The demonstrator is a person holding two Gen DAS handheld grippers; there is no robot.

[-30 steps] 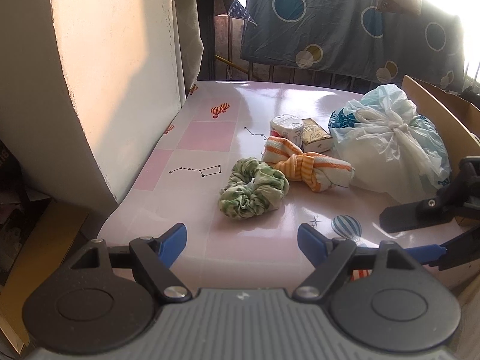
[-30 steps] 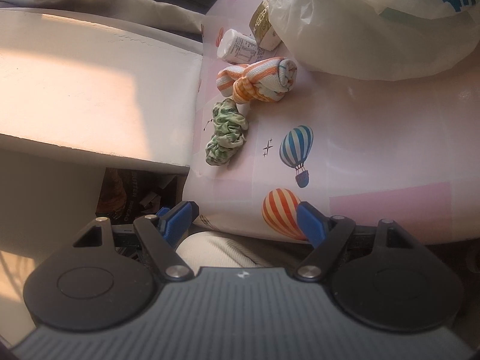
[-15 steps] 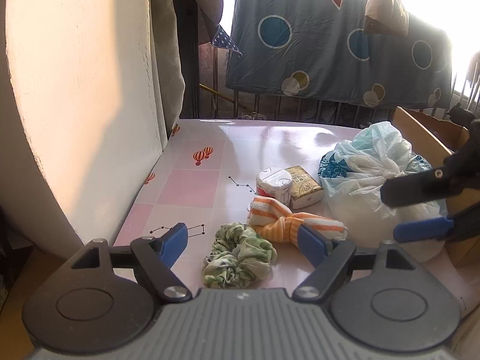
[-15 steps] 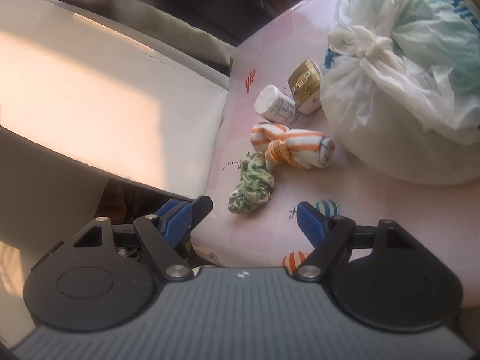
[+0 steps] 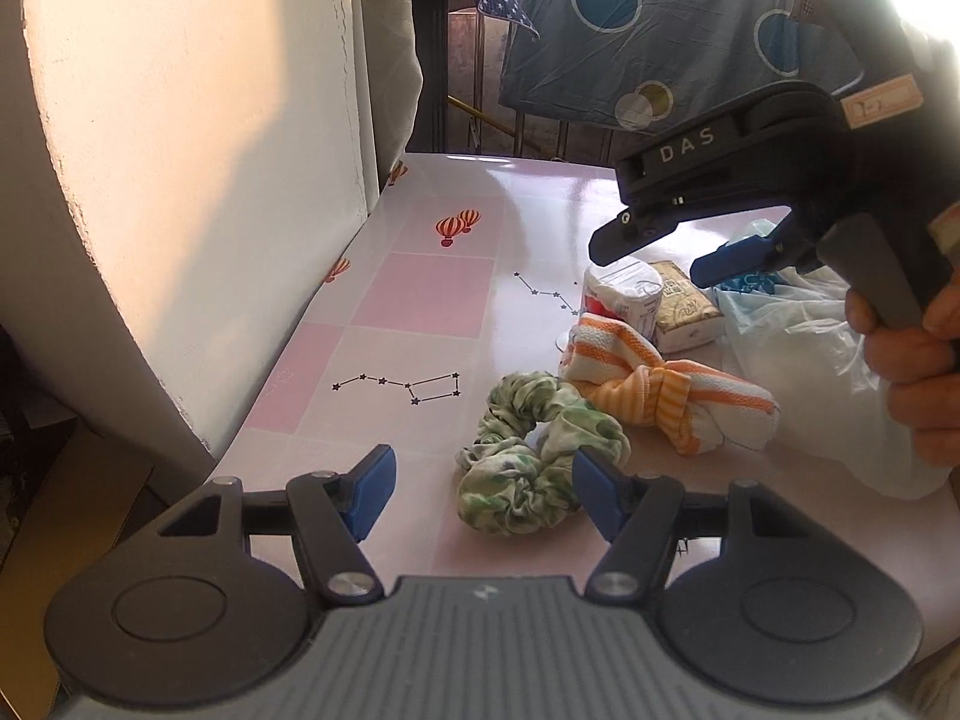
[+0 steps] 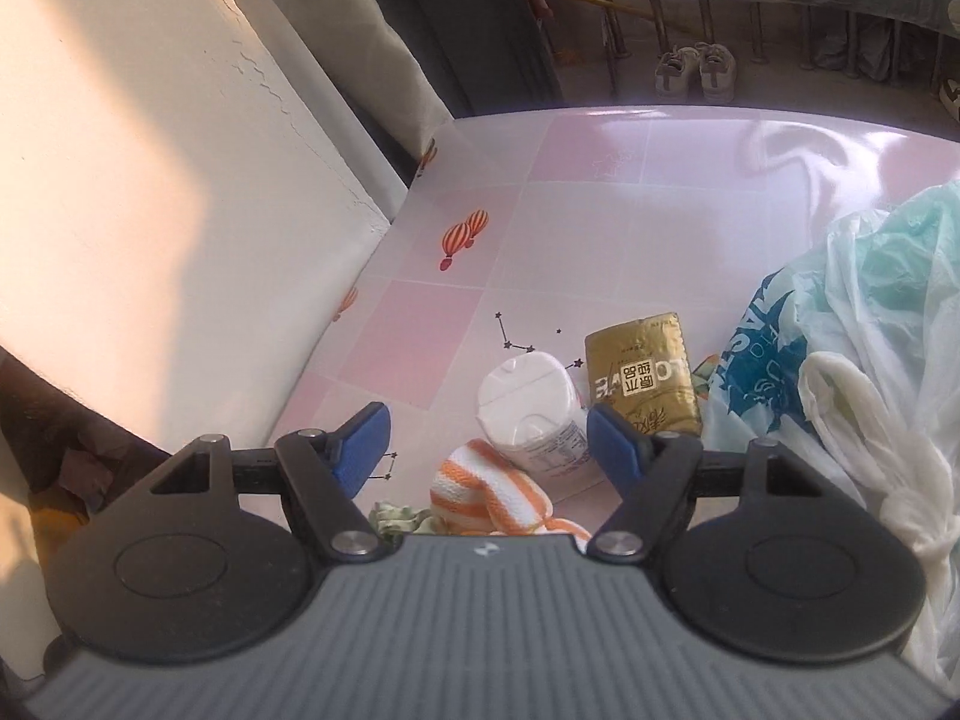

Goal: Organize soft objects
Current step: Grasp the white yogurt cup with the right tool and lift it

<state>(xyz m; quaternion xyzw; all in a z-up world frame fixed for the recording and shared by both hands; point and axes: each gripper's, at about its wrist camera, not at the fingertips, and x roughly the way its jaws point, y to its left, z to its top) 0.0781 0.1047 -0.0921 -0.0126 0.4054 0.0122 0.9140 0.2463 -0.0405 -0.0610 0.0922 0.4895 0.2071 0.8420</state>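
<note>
Green floral scrunchie point(image 5: 537, 462) lies on the pink tabletop point(image 5: 420, 294), touching the knotted orange-striped cloth point(image 5: 666, 387); from the right wrist view both are largely cut off by the tool body. Left tongs point(image 5: 477, 495) stand released, having just been closing, the scrunchie partly between them. Right tongs point(image 6: 486, 441), released and empty, have swung from the tabletop edge to above the white bottle point(image 6: 534, 417).

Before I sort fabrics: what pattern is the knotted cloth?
Orange and white stripes on the knotted cloth, clearest in the left wrist view.
</note>
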